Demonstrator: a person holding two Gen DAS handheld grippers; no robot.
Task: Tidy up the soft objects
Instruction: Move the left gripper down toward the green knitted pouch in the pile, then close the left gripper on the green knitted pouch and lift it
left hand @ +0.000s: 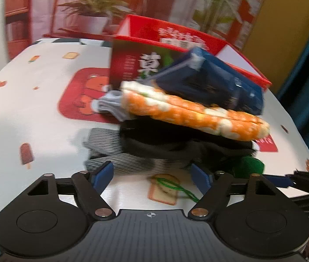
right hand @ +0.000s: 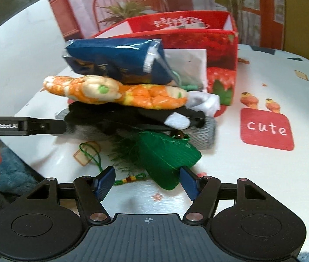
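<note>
Soft things are heaped before the red box (left hand: 183, 41) in our left view, orange cloth (left hand: 189, 111) atop, left gripper (left hand: 152, 178) open and empty beside the grey knit (left hand: 104, 144); our right view shows the right gripper (right hand: 148, 182) open round the green pouch (right hand: 167, 159), nothing visibly boxed yet.
</note>
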